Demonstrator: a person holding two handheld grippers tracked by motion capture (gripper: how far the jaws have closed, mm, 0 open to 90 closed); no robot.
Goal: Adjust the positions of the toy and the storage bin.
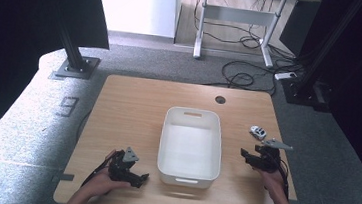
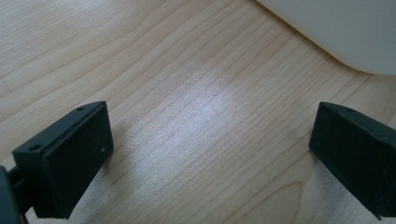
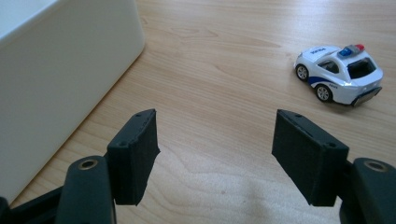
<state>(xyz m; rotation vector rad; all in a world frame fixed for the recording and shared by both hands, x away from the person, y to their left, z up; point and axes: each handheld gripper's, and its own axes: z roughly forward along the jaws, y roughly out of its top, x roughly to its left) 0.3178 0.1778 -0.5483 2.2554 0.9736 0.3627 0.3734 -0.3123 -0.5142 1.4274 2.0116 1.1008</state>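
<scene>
A white plastic tub (image 1: 167, 131) stands empty in the middle of the wooden table (image 1: 128, 112). To its right a small white toy police car (image 1: 258, 132) sits on the wood. My right gripper (image 1: 245, 155) is held just in front of the car, between it and the tub. In the right gripper view it (image 3: 215, 149) is open over bare wood, with the car (image 3: 338, 74) ahead to the right and the tub wall (image 3: 60, 84) on the left. My left gripper (image 1: 140, 179) rests near the tub's front left corner. It (image 2: 210, 154) is open with nothing between the jaws, and the tub corner (image 2: 345, 32) lies beyond.
A round cable hole (image 1: 220, 100) sits near the table's far edge. Beyond the table are grey carpet, a black post base (image 1: 77, 67), loose cables (image 1: 244, 78) and a desk frame (image 1: 237, 17). Bare wood lies left of the tub.
</scene>
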